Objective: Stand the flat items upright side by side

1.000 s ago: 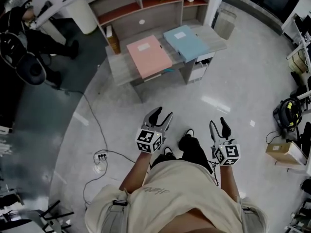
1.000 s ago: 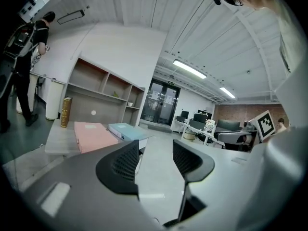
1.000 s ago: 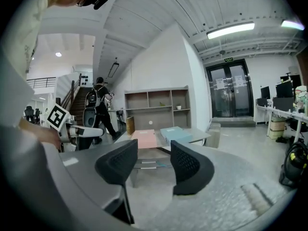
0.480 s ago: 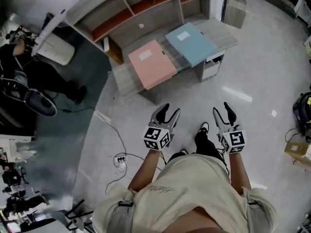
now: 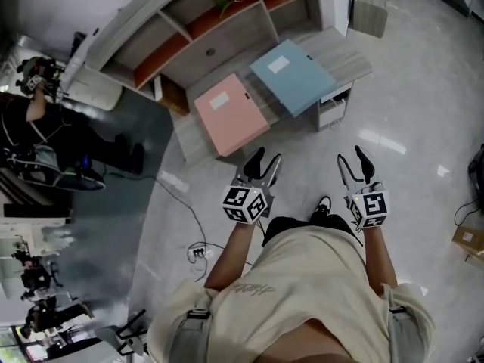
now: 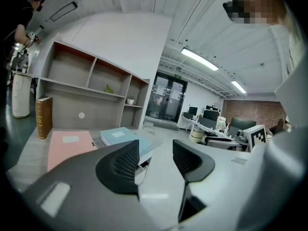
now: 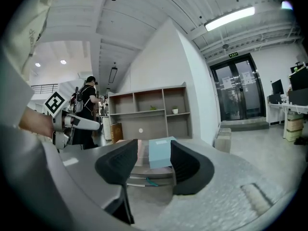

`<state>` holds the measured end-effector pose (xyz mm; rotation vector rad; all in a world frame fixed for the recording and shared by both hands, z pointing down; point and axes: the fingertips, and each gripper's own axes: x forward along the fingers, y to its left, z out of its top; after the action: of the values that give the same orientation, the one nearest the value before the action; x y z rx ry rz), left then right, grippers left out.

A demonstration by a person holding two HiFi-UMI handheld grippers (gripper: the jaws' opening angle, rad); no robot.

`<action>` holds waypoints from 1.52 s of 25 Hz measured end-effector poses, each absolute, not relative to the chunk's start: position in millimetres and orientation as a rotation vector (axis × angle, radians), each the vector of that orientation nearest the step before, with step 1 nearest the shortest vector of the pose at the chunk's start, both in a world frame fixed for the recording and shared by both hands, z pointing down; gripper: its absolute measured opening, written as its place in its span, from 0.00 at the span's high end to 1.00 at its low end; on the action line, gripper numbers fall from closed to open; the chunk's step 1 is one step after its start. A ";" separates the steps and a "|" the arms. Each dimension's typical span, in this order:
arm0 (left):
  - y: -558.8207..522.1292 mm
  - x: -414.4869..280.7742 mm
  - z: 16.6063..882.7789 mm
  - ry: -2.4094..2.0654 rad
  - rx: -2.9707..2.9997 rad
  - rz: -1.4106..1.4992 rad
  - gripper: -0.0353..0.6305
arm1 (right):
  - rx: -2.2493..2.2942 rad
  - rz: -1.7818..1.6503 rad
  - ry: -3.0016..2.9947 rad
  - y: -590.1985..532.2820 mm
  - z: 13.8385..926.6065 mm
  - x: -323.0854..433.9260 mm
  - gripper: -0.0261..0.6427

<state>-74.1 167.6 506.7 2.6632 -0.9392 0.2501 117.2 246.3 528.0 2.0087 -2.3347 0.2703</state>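
Observation:
A pink file box (image 5: 231,113) (image 6: 67,148) and a light blue file box (image 5: 291,76) (image 6: 126,136) (image 7: 160,153) lie flat side by side on a low grey table (image 5: 355,60). My left gripper (image 5: 260,165) (image 6: 153,160) hangs over the floor just short of the table's near edge, below the pink box, jaws open and empty. Further right, my right gripper (image 5: 354,164) (image 7: 153,163) is also open and empty over the floor, apart from the table.
A grey shelf unit (image 5: 189,25) with reddish boards stands behind the table; a brown book (image 6: 43,117) stands at its left end. A white drawer unit (image 5: 331,106) sits under the table. A cable (image 5: 185,203) runs across the floor. A person (image 5: 45,119) stands at far left.
Both grippers have moved forward across the floor toward the table, jaws unchanged. The table and both boxes now lie closer, and the view has swung.

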 end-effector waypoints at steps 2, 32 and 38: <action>164.6 -70.4 506.1 -0.951 2.659 0.263 0.59 | 1.989 0.284 -2.353 239.0 531.0 119.1 0.64; -73.0 -24.0 537.7 -0.850 2.559 0.258 0.60 | 1.879 0.313 -2.293 11.5 520.9 158.4 0.64; -101.4 -17.5 546.2 -0.803 2.539 0.251 0.61 | 1.843 0.370 -2.278 -31.4 525.2 157.4 0.64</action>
<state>-17.5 -101.4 546.2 2.5395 -0.8030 0.2514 157.4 -31.4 525.2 1.8428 -2.2783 0.3700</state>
